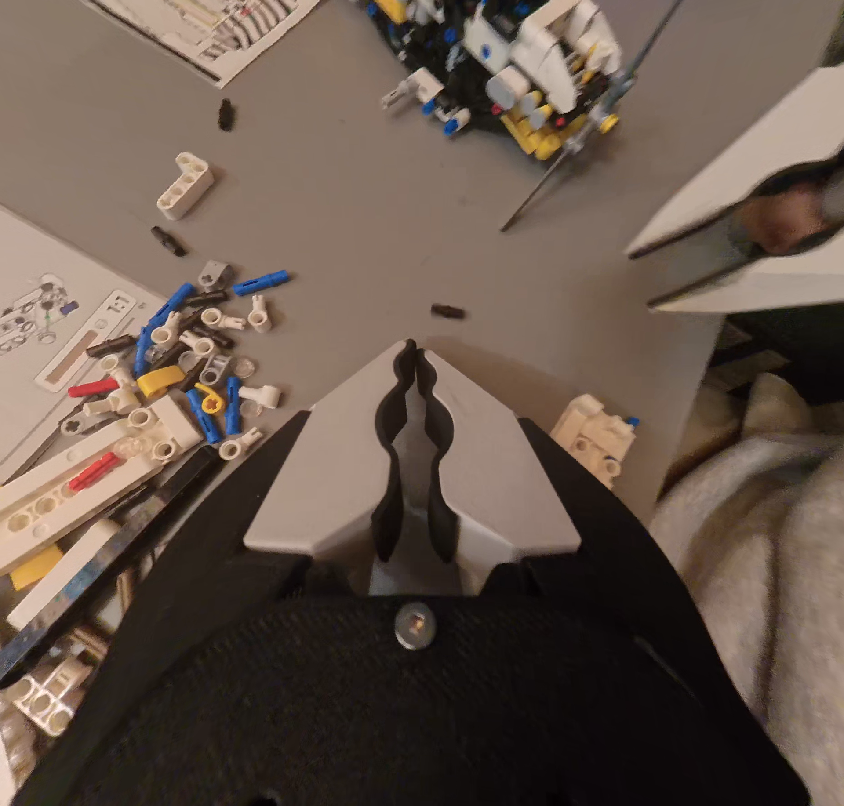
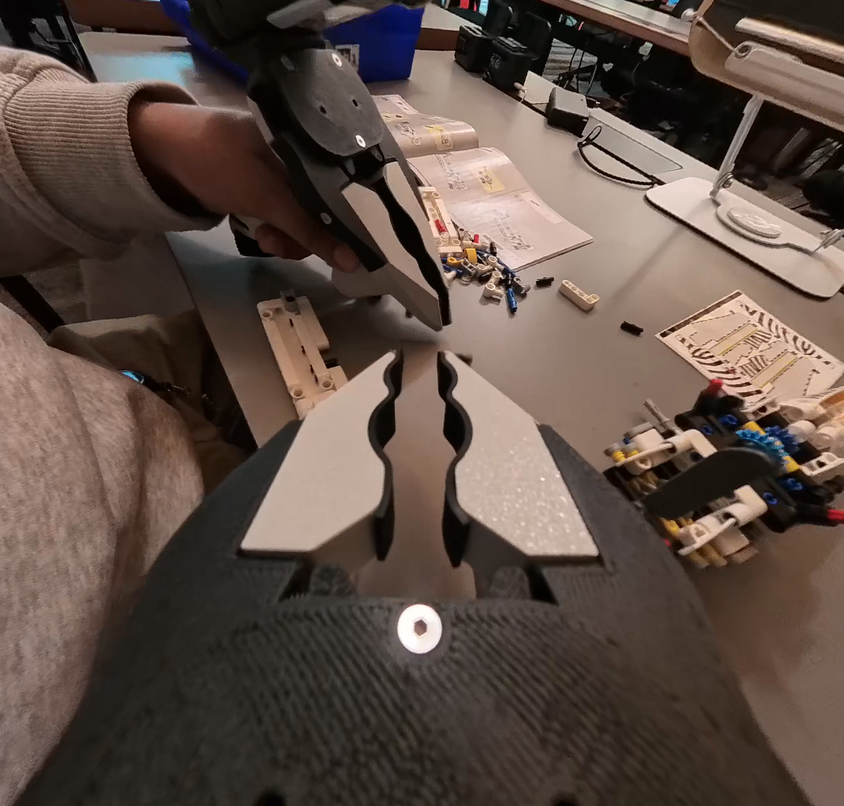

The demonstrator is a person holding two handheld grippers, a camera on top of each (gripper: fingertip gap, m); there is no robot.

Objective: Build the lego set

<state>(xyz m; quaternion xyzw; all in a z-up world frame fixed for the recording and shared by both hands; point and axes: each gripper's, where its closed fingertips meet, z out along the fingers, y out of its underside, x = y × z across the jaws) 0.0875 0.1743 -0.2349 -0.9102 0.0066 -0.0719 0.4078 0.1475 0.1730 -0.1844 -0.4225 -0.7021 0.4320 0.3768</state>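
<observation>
My left gripper [image 1: 413,348] is shut and empty, with its tips low over the grey table. A small black pin [image 1: 447,311] lies just ahead of the tips. My right gripper [image 2: 419,355] is open by a narrow gap and holds nothing. It also shows at the right of the left wrist view [image 1: 639,279]. The left gripper [image 2: 443,318] points down right in front of it. The partly built white, black and yellow model [image 1: 502,53] stands at the far side, and to the right in the right wrist view [image 2: 730,478]. A pile of loose small parts [image 1: 196,364] lies to the left.
A white L-shaped beam [image 1: 185,186] and two stray black pins [image 1: 225,114] [image 1: 168,240] lie apart from the pile. A sticker sheet [image 1: 205,8] and an open instruction booklet [image 2: 502,208] lie flat. A white sub-assembly [image 2: 301,350] sits at the table's near edge. A lamp base [image 2: 740,231] stands beyond. Tip to tip, the grippers are about 8 centimeters apart.
</observation>
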